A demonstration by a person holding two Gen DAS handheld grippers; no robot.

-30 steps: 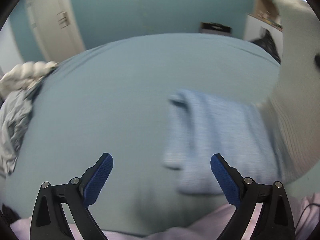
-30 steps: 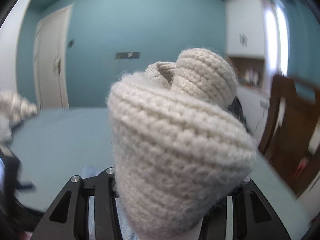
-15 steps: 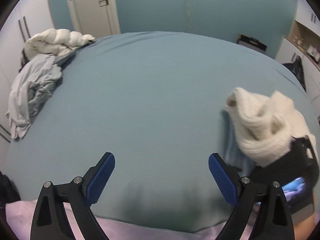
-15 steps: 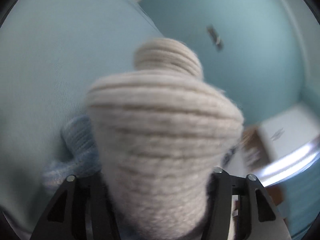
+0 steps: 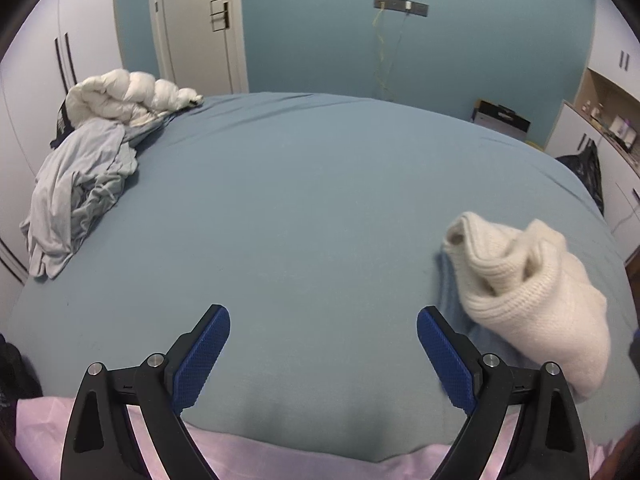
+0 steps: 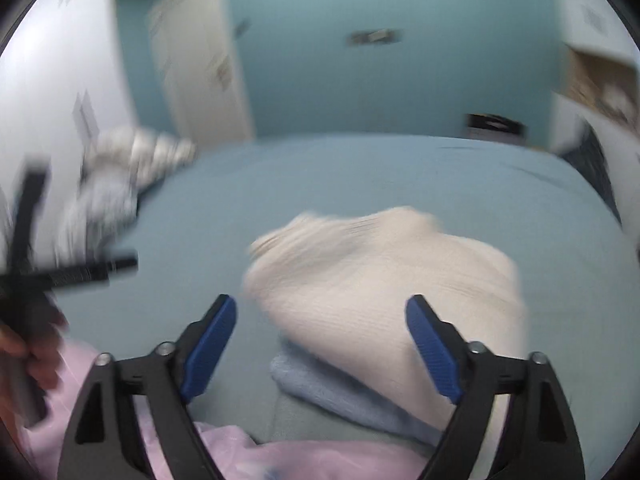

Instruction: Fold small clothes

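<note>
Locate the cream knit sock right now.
The cream knit sock lies on the bed at the right of the left wrist view, on top of a light blue cloth. In the right wrist view it sits just ahead of the open jaws.

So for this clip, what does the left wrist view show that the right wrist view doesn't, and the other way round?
Only the left wrist view shows the open ends of the cream knit sock sharply, and the left gripper open over bare bed sheet. Only the right wrist view shows the light blue knit item clearly lying under the sock, the right gripper open with the sock just beyond its fingers, and a hand at the left edge. Both show the sock, the bed and the pile of bedding at far left.
</note>
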